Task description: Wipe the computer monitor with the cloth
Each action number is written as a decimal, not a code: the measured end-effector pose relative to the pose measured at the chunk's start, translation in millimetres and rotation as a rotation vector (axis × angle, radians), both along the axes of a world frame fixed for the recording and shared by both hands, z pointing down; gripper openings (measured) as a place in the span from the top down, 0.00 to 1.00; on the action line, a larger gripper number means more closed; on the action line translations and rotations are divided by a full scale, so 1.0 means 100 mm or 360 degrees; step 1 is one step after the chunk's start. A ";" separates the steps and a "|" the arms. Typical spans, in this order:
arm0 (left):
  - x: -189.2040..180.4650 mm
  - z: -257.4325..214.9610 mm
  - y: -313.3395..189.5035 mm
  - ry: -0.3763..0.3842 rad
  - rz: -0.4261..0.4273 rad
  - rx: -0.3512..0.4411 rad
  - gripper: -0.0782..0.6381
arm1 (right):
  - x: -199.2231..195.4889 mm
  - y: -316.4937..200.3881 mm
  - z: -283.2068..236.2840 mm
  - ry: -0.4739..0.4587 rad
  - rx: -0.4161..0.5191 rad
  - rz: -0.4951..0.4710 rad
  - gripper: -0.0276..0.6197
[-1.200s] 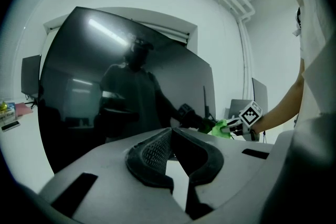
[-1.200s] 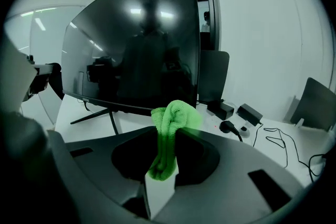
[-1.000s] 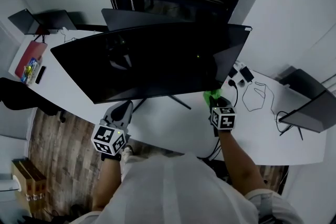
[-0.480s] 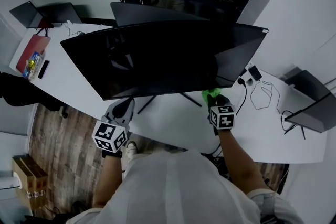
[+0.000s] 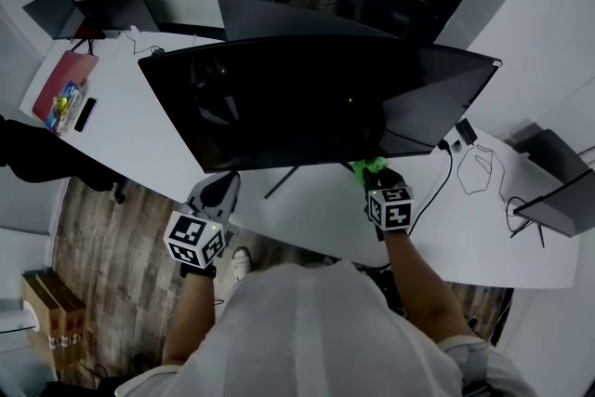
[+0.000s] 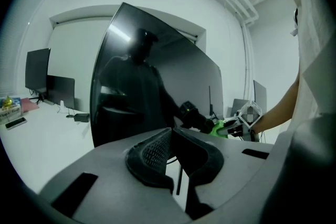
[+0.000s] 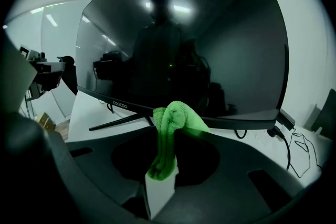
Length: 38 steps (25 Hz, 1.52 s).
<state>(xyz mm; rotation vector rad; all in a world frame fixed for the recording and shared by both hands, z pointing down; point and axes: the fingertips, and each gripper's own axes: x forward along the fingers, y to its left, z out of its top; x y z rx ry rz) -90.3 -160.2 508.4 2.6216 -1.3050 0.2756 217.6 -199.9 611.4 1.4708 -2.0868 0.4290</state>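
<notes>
Monitor (image 7: 178,39) branded coocaa, green cloth (image 7: 177,114) clamped in right gripper (image 7: 169,139)

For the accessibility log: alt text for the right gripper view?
The right gripper holds a green cloth clamped in its jaws, bunched in front of the lower edge of a dark monitor. The monitor stands on a white desk, cables trailing at right.

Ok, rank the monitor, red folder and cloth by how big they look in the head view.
1. monitor
2. red folder
3. cloth, only partly showing
</notes>
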 end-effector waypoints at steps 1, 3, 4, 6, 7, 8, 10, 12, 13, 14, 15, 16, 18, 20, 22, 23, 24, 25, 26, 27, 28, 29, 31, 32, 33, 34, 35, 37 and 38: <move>-0.05 0.01 0.01 0.0000 -0.0003 -0.0005 0.87 | -0.06 0.00 0.01 -0.0001 -0.0001 -0.0006 0.85; -0.13 0.04 0.03 0.0001 -0.0005 -0.0012 0.87 | -0.15 0.02 0.02 -0.0001 -0.0003 -0.0014 0.85; -0.17 0.04 0.03 0.0002 -0.0006 -0.0014 0.87 | -0.20 0.02 0.02 -0.0002 -0.0004 -0.0016 0.85; -0.25 0.05 0.03 0.0001 -0.0008 -0.0018 0.87 | -0.31 0.02 0.02 -0.0006 -0.0005 -0.0021 0.85; -0.30 0.06 0.04 -0.0001 -0.0008 -0.0019 0.87 | -0.37 0.02 0.02 -0.0009 -0.0006 -0.0025 0.85; -0.34 0.06 0.04 -0.0002 -0.0008 -0.0020 0.87 | -0.43 0.03 0.02 -0.0012 -0.0007 -0.0031 0.85; -0.42 0.06 0.05 -0.0006 -0.0007 -0.0019 0.87 | -0.53 0.04 0.02 -0.0016 -0.0009 -0.0044 0.85; -0.51 0.06 0.04 -0.0006 -0.0011 -0.0020 0.87 | -0.65 0.04 0.01 -0.0020 -0.0010 -0.0062 0.85; -0.55 0.06 0.04 -0.0006 -0.0015 -0.0020 0.87 | -0.72 0.04 0.01 -0.0021 -0.0011 -0.0076 0.85; -0.59 0.06 0.04 -0.0005 -0.0018 -0.0021 0.87 | -0.79 0.05 0.01 -0.0020 -0.0013 -0.0094 0.85; -0.63 0.06 0.04 -0.0005 -0.0020 -0.0020 0.87 | -0.86 0.06 0.01 -0.0017 -0.0015 -0.0116 0.85; -0.66 0.06 0.05 -0.0005 -0.0023 -0.0020 0.87 | -0.93 0.06 0.01 -0.0012 -0.0016 -0.0140 0.85; -0.71 0.07 0.05 -0.0006 -0.0029 -0.0019 0.87 | -1.06 0.08 0.02 -0.0007 -0.0018 -0.0187 0.85; -0.77 0.08 0.06 -0.0004 -0.0037 -0.0019 0.87 | -1.19 0.09 0.03 -0.0007 -0.0021 -0.0227 0.85; -0.83 0.09 0.06 -0.0001 -0.0045 -0.0021 0.87 | -1.33 0.10 0.04 -0.0001 -0.0024 -0.0265 0.85; -0.86 0.10 0.06 0.0001 -0.0048 -0.0022 0.87 | -1.39 0.10 0.04 0.0002 -0.0025 -0.0285 0.85; -0.90 0.10 0.06 0.0003 -0.0050 -0.0022 0.87 | -1.46 0.11 0.04 0.0004 -0.0026 -0.0303 0.85; -0.93 0.10 0.06 0.0004 -0.0053 -0.0022 0.87 | -1.53 0.11 0.04 0.0003 -0.0026 -0.0320 0.85; -0.98 0.10 0.06 0.0005 -0.0055 -0.0023 0.87 | -1.61 0.12 0.04 0.0000 -0.0026 -0.0336 0.85; -1.02 0.10 0.06 0.0006 -0.0058 -0.0023 0.87 | -1.69 0.12 0.04 -0.0003 -0.0026 -0.0353 0.85; -1.07 0.10 0.06 0.0005 -0.0061 -0.0023 0.87 | -1.77 0.13 0.04 -0.0005 -0.0027 -0.0371 0.85; -1.12 0.10 0.06 0.0004 -0.0065 -0.0023 0.87 | -1.85 0.13 0.05 -0.0005 -0.0028 -0.0391 0.85; -1.23 0.10 0.06 0.0002 -0.0074 -0.0022 0.87 | -2.01 0.15 0.06 -0.0007 -0.0031 -0.0431 0.85; -1.28 0.10 0.06 0.0002 -0.0077 -0.0022 0.87 | -2.09 0.16 0.06 -0.0011 -0.0031 -0.0450 0.85; -1.33 0.10 0.06 0.0002 -0.0080 -0.0022 0.87 | -2.18 0.17 0.06 -0.0016 -0.0029 -0.0469 0.85; -1.38 0.10 0.06 0.0002 -0.0081 -0.0023 0.87 | -2.27 0.18 0.06 -0.0020 -0.0027 -0.0488 0.85; -1.43 0.10 0.06 0.0001 -0.0081 -0.0023 0.87 | -2.36 0.18 0.06 -0.0022 -0.0025 -0.0507 0.85; -1.52 0.10 0.07 0.0000 -0.0077 -0.0026 0.87 | -2.55 0.20 0.06 -0.0022 -0.0022 -0.0547 0.85; -1.56 0.10 0.08 0.0000 -0.0073 -0.0028 0.87 | -2.65 0.20 0.06 -0.0023 -0.0020 -0.0565 0.85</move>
